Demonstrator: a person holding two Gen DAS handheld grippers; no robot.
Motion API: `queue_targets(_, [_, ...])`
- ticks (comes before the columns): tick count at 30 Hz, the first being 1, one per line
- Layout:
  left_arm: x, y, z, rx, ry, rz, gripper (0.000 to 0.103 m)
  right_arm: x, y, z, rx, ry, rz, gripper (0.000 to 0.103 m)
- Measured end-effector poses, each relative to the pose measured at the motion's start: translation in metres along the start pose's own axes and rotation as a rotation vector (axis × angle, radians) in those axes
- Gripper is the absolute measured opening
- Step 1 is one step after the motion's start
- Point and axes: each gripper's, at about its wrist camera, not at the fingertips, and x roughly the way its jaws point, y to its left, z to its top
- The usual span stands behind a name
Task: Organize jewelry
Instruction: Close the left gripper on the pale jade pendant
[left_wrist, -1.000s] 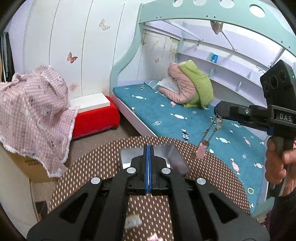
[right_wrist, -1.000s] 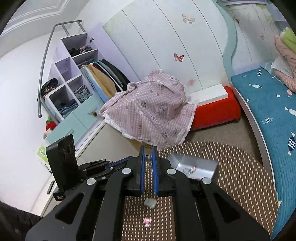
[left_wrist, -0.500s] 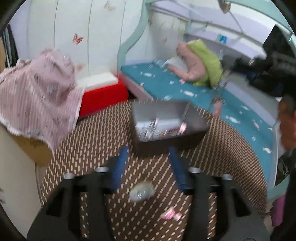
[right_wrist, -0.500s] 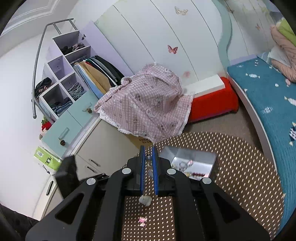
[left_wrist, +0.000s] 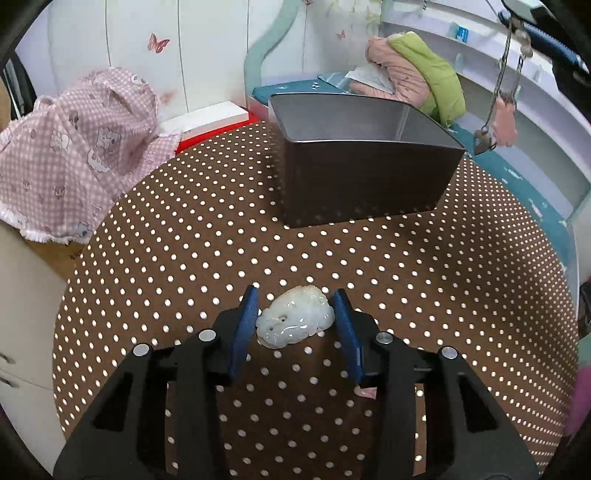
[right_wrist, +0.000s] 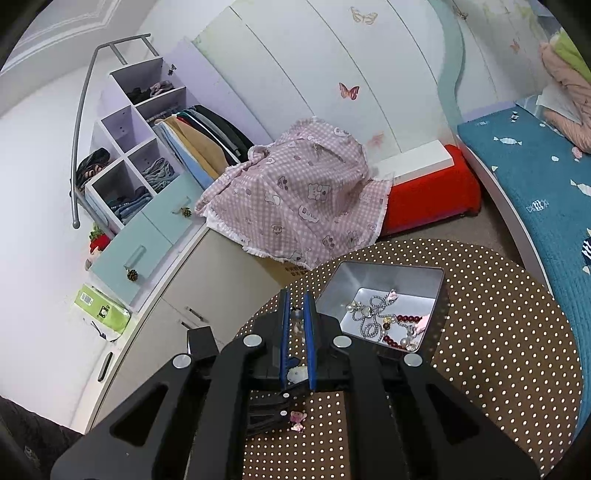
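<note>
A white carved pendant (left_wrist: 295, 321) lies on the brown dotted table (left_wrist: 184, 240), between the blue pads (left_wrist: 245, 325) of my left gripper (left_wrist: 295, 326). Its jaws are closing, and the pads stand right at the pendant's sides without visibly pressing. My right gripper (right_wrist: 295, 299) is shut on a chain necklace (left_wrist: 498, 81) whose pink charm (left_wrist: 504, 122) dangles above and to the right of the metal tin (left_wrist: 362, 184). In the right wrist view the tin (right_wrist: 332, 291) holds a silver chain, red beads and pearls. A small pink piece (right_wrist: 297, 417) lies on the cloth near the left gripper.
A pink checked cloth (left_wrist: 74, 147) drapes a box beyond the table's left edge. Behind it stand a red stool with a white box (right_wrist: 424, 184), a teal bed (right_wrist: 535, 184) and open wardrobe shelves (right_wrist: 147, 147).
My left gripper opened from shut, tipped downward and sank to the table, so its pads now flank the white pendant. The right gripper still holds the chain and has dropped slightly.
</note>
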Motion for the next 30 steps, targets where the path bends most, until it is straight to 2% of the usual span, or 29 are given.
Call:
queue_targets(3, [-0.004,0.001,-0.005,-0.016,-0.005,-0.014,0.039,0.001,0.000,-0.003,0.004,0.002,0.002,0.006])
queue_targets(6, [-0.016,0.001,-0.004,-0.028,-0.029,-0.039,0.013,0.000,0.001,-0.001,0.003,0.000,0.004,0.006])
queue_targets(7, [-0.019,0.000,-0.002,-0.026,-0.029,-0.042,0.000,0.000,0.002,-0.001,0.001,-0.001,0.005,0.006])
queue_targets(9, [-0.020,0.002,0.002,-0.015,-0.028,-0.034,0.000,-0.001,0.003,0.001,-0.002,-0.004,0.005,0.006])
queue_targets(12, [-0.019,0.005,0.001,-0.010,-0.012,-0.023,0.001,-0.001,0.004,0.001,-0.005,-0.004,0.007,0.006])
queue_targets(13, [-0.020,0.005,-0.002,-0.006,-0.011,-0.024,0.004,-0.001,0.004,0.001,-0.005,-0.002,0.008,0.006])
queue_targets(15, [-0.023,0.004,-0.009,0.020,-0.014,0.017,0.047,0.000,0.004,-0.001,-0.006,0.002,0.008,0.006])
queue_targets(16, [-0.027,0.002,-0.013,0.028,-0.031,0.035,0.076,0.001,0.003,-0.001,-0.005,0.004,0.008,0.006])
queue_targets(17, [-0.029,0.001,-0.015,0.043,-0.048,0.044,0.079,0.002,0.003,-0.002,-0.003,0.008,0.008,0.006])
queue_targets(21, [-0.025,0.001,-0.023,0.084,-0.024,0.046,0.079,0.002,0.002,-0.005,-0.001,0.011,0.007,0.006])
queue_targets(23, [-0.019,0.005,-0.024,0.083,-0.003,0.045,0.069,0.001,0.002,-0.006,-0.002,0.011,0.008,0.006])
queue_targets(24, [-0.017,0.011,-0.027,0.063,0.002,0.014,0.060,0.002,0.002,-0.005,-0.003,0.012,0.006,0.006])
queue_targets(25, [-0.018,0.014,-0.028,0.056,-0.003,0.004,0.057,0.002,0.002,-0.005,-0.003,0.013,0.004,0.006])
queue_targets(26, [-0.019,0.014,-0.027,0.063,-0.007,0.007,0.048,0.002,0.002,-0.006,-0.002,0.013,0.003,0.006])
queue_targets(27, [-0.022,0.015,-0.026,0.066,-0.007,-0.002,0.043,0.003,0.002,-0.006,-0.001,0.014,0.003,0.006])
queue_targets(30, [-0.025,0.013,-0.025,0.060,-0.003,-0.017,0.042,0.004,0.002,-0.007,0.000,0.017,0.004,0.006])
